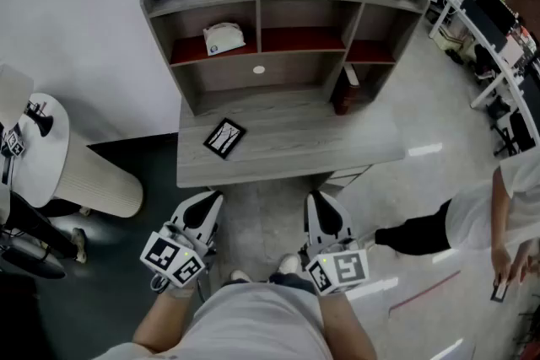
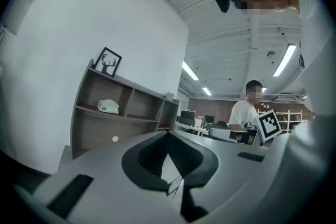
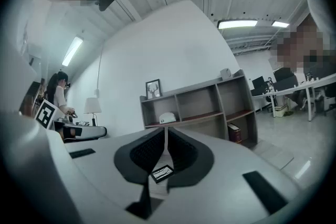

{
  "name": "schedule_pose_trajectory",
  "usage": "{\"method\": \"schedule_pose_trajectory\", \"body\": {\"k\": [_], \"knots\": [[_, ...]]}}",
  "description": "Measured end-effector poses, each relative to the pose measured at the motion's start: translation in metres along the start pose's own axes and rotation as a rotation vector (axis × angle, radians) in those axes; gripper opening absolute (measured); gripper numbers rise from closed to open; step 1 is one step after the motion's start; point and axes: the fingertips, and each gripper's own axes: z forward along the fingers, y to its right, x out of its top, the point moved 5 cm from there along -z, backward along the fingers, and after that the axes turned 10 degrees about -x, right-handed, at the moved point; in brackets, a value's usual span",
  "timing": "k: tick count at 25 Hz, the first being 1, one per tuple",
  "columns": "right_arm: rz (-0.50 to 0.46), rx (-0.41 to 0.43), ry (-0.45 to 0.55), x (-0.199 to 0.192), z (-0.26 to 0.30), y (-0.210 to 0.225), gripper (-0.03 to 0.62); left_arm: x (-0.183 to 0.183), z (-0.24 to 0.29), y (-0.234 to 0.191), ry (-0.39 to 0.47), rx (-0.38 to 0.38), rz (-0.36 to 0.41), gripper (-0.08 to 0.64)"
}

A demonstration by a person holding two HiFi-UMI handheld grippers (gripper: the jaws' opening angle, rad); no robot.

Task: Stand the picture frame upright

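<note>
Nearest me: my left hand-held gripper point(image 1: 209, 202), jaws pressed together | my right hand-held gripper point(image 1: 321, 202), jaws likewise together | picture frame point(image 1: 224, 138) lying flat on the desk point(image 1: 329, 139), front left, apart from both grippers

Small black picture frame point(image 1: 224, 138) flat on the desk point(image 1: 337, 143).
</note>
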Motion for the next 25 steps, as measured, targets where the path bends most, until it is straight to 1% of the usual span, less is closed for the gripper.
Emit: {"method": "schedule_pose_trajectory", "body": {"k": [8,14,17,25], "knots": [[-0.007,-0.002,-0.011,-0.004,-0.002,0.007,0.034,-0.003,0.010,0.003,-0.013,-0.011,0.000,0.015],[0.013,-0.014,-0.015,-0.005,0.001,0.018,0.034,-0.005,0.020,0.004,-0.027,-0.014,0.002,0.015],[0.048,-0.009,-0.009,-0.004,0.005,0.027,0.034,-0.006,0.028,0.003,-0.036,-0.006,0.005,0.015],[0.065,0.020,-0.020,-0.003,0.014,0.069,0.034,-0.012,0.066,0.015,-0.047,0.027,0.016,0.015]]}}
